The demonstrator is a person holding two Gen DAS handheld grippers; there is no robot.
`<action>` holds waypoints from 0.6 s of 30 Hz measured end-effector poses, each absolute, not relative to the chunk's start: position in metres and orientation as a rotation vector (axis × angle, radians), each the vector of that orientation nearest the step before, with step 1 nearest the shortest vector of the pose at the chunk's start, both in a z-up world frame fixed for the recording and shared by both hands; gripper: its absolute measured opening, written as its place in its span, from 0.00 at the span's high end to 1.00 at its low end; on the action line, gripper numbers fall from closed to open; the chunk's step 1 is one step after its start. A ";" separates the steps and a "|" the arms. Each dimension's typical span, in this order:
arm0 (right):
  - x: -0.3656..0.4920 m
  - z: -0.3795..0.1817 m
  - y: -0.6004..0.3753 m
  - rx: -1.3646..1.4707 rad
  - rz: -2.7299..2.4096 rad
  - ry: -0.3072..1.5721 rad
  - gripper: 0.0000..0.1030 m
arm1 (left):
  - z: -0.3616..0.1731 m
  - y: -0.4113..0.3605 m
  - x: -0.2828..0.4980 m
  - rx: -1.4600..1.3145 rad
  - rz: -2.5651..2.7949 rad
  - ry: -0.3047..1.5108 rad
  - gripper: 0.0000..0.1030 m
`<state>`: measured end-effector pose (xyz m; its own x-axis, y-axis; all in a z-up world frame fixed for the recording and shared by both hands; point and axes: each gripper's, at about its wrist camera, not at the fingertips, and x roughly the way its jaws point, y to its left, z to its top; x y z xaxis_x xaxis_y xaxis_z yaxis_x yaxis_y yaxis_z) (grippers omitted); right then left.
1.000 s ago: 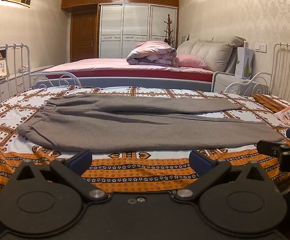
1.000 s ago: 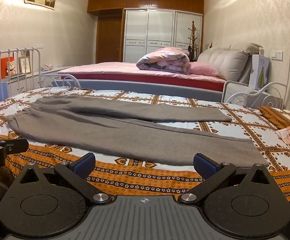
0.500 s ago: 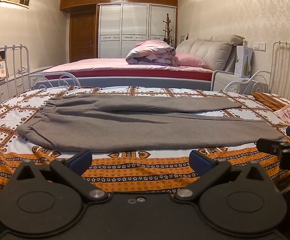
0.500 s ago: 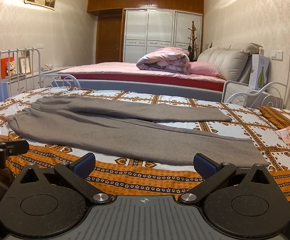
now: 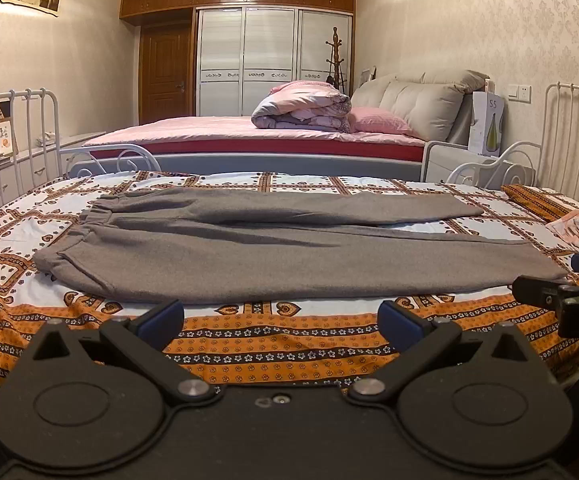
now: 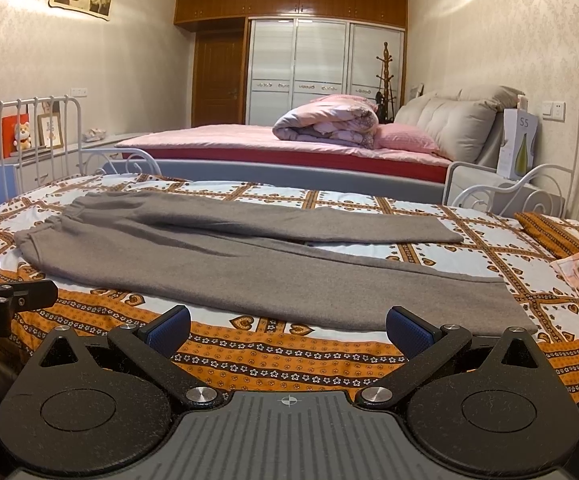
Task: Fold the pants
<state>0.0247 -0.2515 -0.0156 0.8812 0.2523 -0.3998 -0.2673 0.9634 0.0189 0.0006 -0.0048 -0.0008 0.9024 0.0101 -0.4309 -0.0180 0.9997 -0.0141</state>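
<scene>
One pants (image 5: pixel 289 256), two tools (image 5: pixel 281 322) (image 6: pixel 288 326) gaping empty.

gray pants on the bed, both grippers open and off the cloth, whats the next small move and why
Probably bring both grippers forward and down to the near leg's edge. The gray pants lie flat and unfolded, legs spread apart, waistband to the left. The left gripper and right gripper hang open over the patterned sheet, short of the fabric, so nothing can be lifted until they reach it.
</scene>
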 end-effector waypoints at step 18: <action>0.024 -0.015 -0.251 -0.037 0.270 0.412 0.00 | -0.001 -0.005 0.001 -0.017 0.016 0.447 0.06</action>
<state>0.0244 -0.2512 -0.0149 0.8813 0.2518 -0.4000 -0.2665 0.9636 0.0193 0.0007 -0.0051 -0.0011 0.9017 0.0115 -0.4322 -0.0192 0.9997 -0.0133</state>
